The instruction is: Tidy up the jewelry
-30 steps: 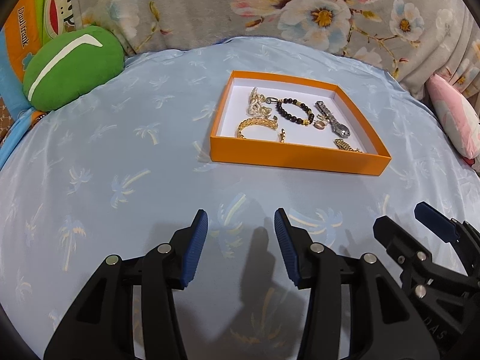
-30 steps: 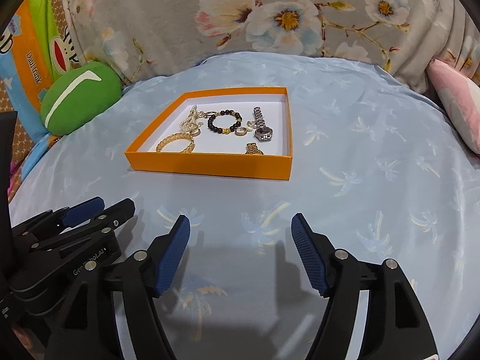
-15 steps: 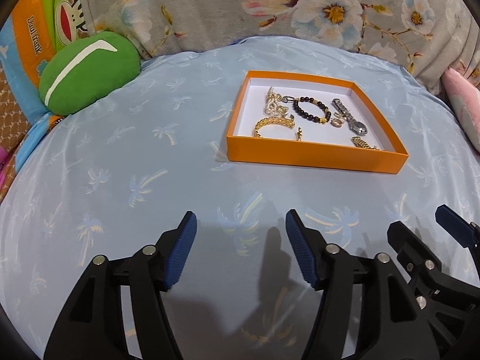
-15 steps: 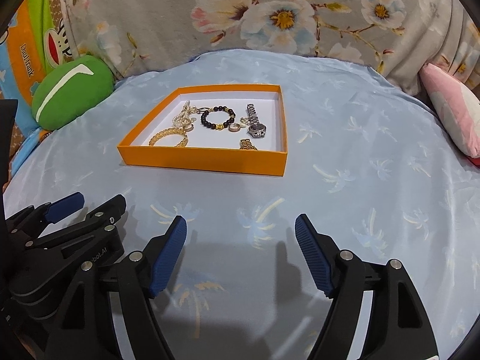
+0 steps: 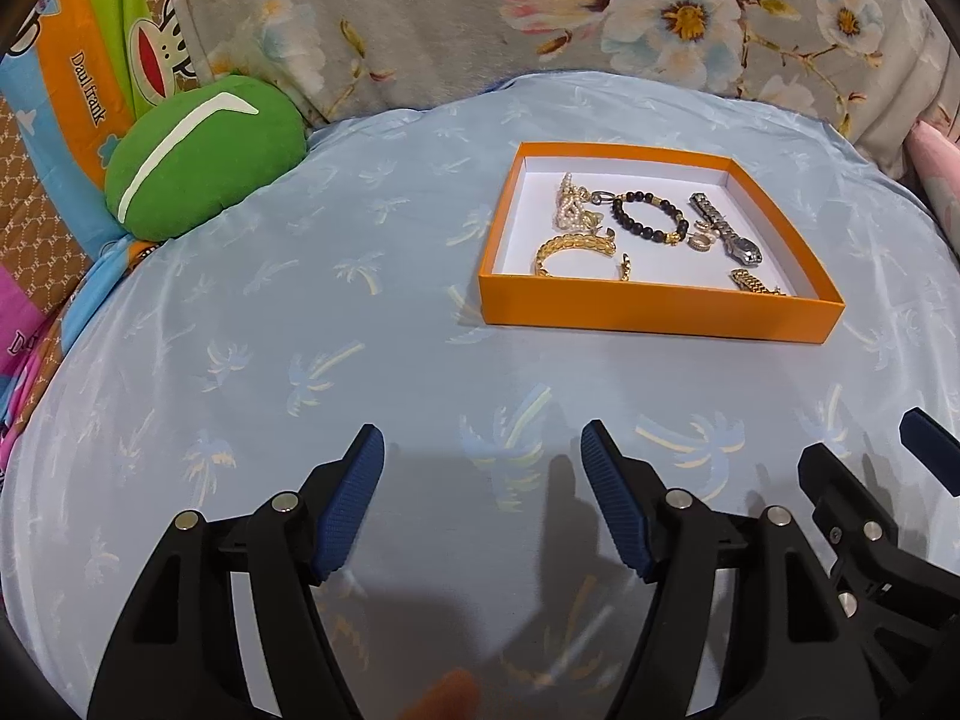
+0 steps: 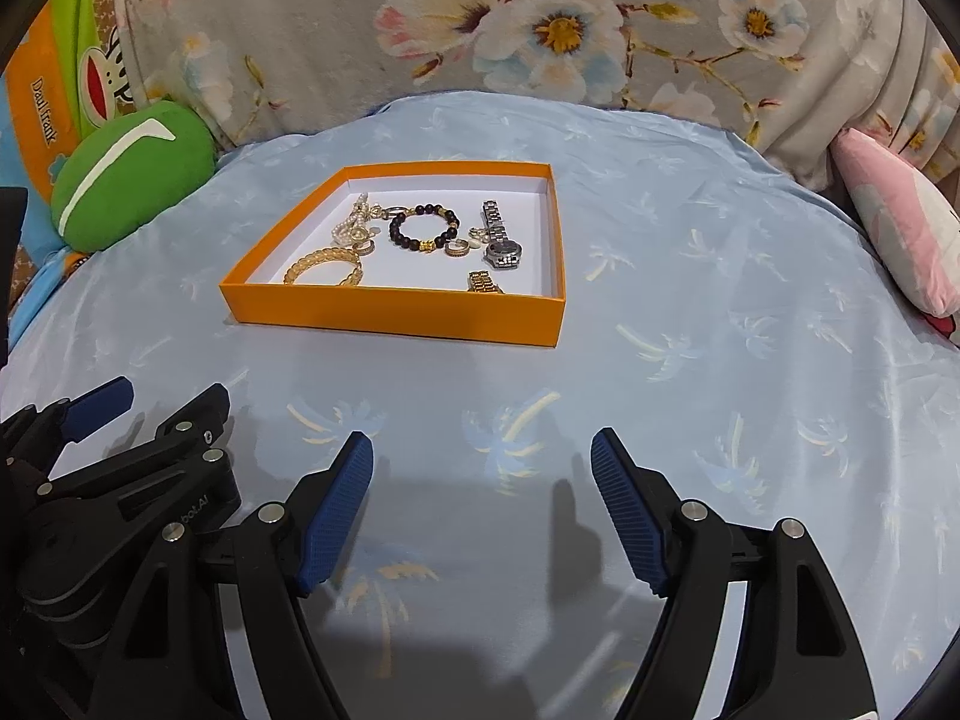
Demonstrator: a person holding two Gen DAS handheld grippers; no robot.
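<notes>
An orange box [image 5: 660, 321] [image 6: 390, 315] with a white floor lies on the blue bed sheet. In it are a gold bracelet [image 5: 575, 246] [image 6: 324, 264], a black bead bracelet [image 5: 648, 217] [image 6: 423, 228], a silver watch [image 5: 726, 235] [image 6: 501, 237], a pearl piece [image 5: 570, 207] [image 6: 351, 225], small rings and a gold link piece [image 5: 750, 283] [image 6: 483, 282]. My left gripper [image 5: 480, 447] is open and empty, well short of the box. My right gripper [image 6: 483, 450] is open and empty, also short of the box.
A green cushion [image 5: 204, 156] [image 6: 129, 174] lies at the back left. A floral quilt [image 5: 600, 12] [image 6: 540, 18] runs along the back. A pink pillow [image 6: 900, 228] lies at the right. Each gripper shows in the other's view [image 5: 870, 510] [image 6: 120, 438].
Both grippers have drawn back and turned slightly; the box now sits further right in the left view. The left jaws have opened wider. The jewelry has not moved.
</notes>
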